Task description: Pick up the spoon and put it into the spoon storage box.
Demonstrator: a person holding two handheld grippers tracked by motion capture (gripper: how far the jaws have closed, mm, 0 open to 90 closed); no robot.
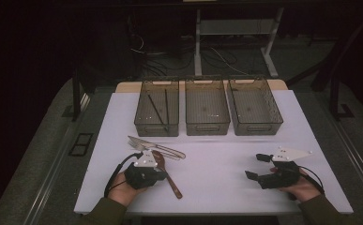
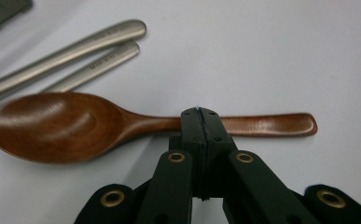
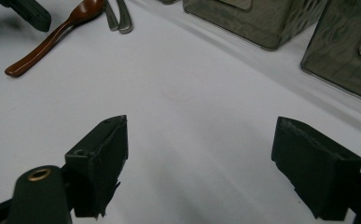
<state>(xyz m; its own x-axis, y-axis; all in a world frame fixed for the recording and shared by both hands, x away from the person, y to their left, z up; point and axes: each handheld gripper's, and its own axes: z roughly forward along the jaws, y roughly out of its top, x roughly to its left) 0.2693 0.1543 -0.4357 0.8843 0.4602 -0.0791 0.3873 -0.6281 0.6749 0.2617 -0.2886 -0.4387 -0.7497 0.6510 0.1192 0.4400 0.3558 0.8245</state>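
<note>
A brown wooden spoon (image 1: 170, 180) lies on the white table (image 1: 216, 164), bowl toward the bins. In the left gripper view the spoon (image 2: 52, 123) runs across the frame. My left gripper (image 2: 200, 114) is shut, its tips pressed together right at the spoon's handle, with nothing visible between them. In the high view the left gripper (image 1: 162, 174) sits over the spoon at front left. My right gripper (image 1: 255, 166) rests at front right, open. Its jaws stand wide over bare table in the right gripper view (image 3: 199, 135), where the spoon (image 3: 52, 39) lies far off.
Metal forks (image 1: 155, 146) lie just beyond the spoon, their handles (image 2: 89, 46) beside its bowl. Three dark mesh bins stand in a row at the back: the left (image 1: 144, 123) holds thin dark sticks (image 1: 158, 110), then a middle (image 1: 207, 127) and a right one (image 1: 256, 127).
</note>
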